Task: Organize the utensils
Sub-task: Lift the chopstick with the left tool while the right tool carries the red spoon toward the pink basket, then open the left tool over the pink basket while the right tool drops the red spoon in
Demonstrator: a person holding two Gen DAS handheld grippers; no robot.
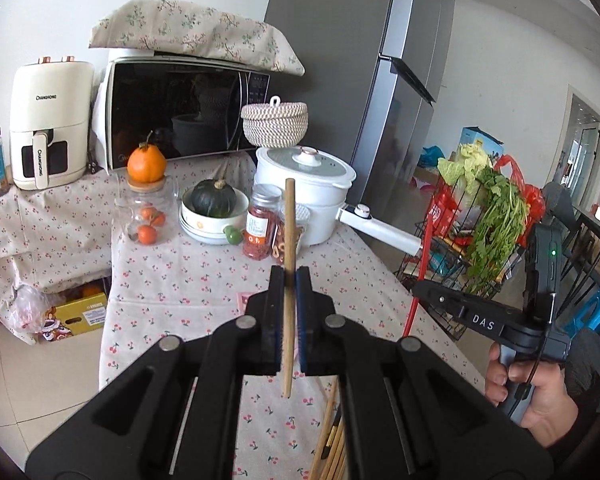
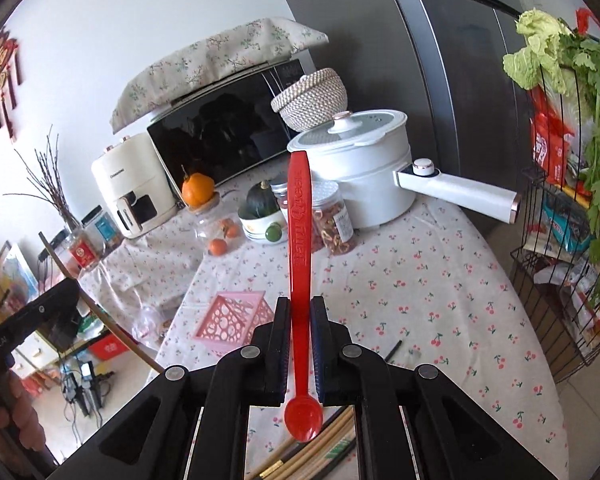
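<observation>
cherry-printed cloth covers the table [image 2: 440, 280], which stands against a white wall beside a tall grey fridge [image 1: 380, 60]. at the back sit a dark-doored microwave [image 1: 180, 112] under a flowered cover, a cream air fryer [image 1: 48, 128], a woven basket [image 1: 275, 124] and a white lidded pot [image 2: 360, 176] with a long handle. nearer are a glass jar [image 1: 146, 212] of small oranges with an orange fruit on its lid, a bowl holding a dark green squash [image 1: 213, 198], and two jars of dried food. a black wire rack [image 2: 552, 300] to the right holds cabbage, leafy greens and red packets. a pink perforated basket [image 2: 236, 316] rests on the cloth towards the left edge. the left gripper [image 1: 290, 280] is clamped on a plain wooden chopstick [image 1: 289, 248], which stands nearly upright, lifted off the table, sticking out above and below the pads. the right gripper [image 2: 299, 308] is closed on the flat handle of a glossy red plastic spoon [image 2: 300, 240], raised lettering running up the handle, its small round bowl hanging at the lower end above the cloth. more chopsticks [image 2: 320, 448], pale wood and some dark-tipped, lie loose on the table below both grippers. a hand [image 1: 536, 396] grips the right tool's handle.
</observation>
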